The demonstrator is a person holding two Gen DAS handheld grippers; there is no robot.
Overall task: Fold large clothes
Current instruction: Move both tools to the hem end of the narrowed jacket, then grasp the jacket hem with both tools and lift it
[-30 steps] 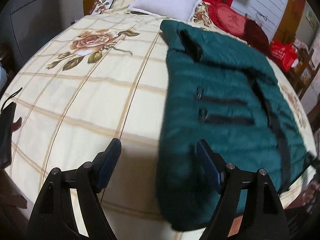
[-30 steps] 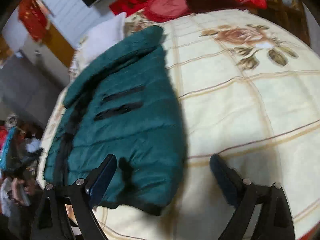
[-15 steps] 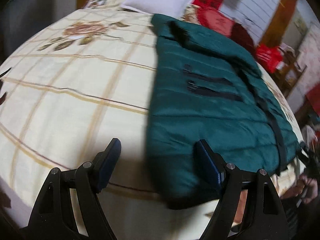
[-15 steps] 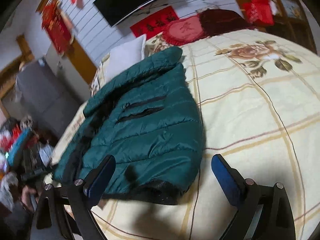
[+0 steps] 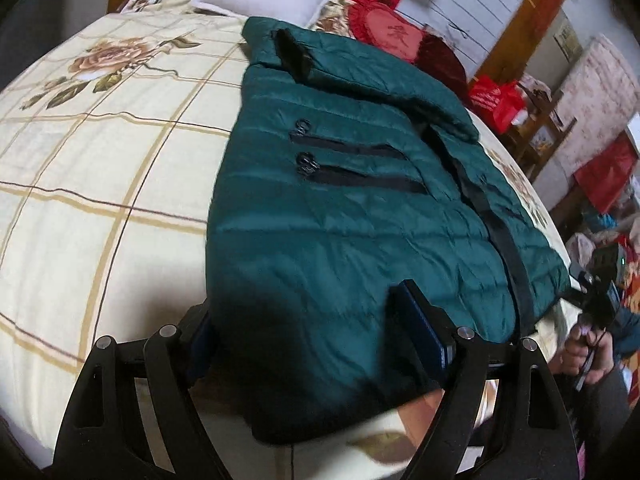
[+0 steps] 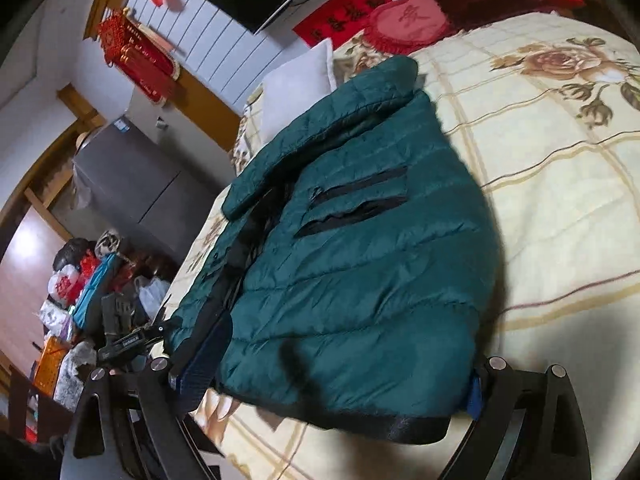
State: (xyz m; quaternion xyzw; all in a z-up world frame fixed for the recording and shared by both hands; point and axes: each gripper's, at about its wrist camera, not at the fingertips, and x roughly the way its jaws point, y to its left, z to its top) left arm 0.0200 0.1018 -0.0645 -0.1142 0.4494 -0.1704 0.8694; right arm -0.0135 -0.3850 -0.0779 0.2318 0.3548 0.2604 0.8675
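Two grippers, both spread, straddling hem of green puffer jacket, centre frame on floral bedspread. Left gripper, right gripper: seat pads fully over hem corners, then pinch evenly.
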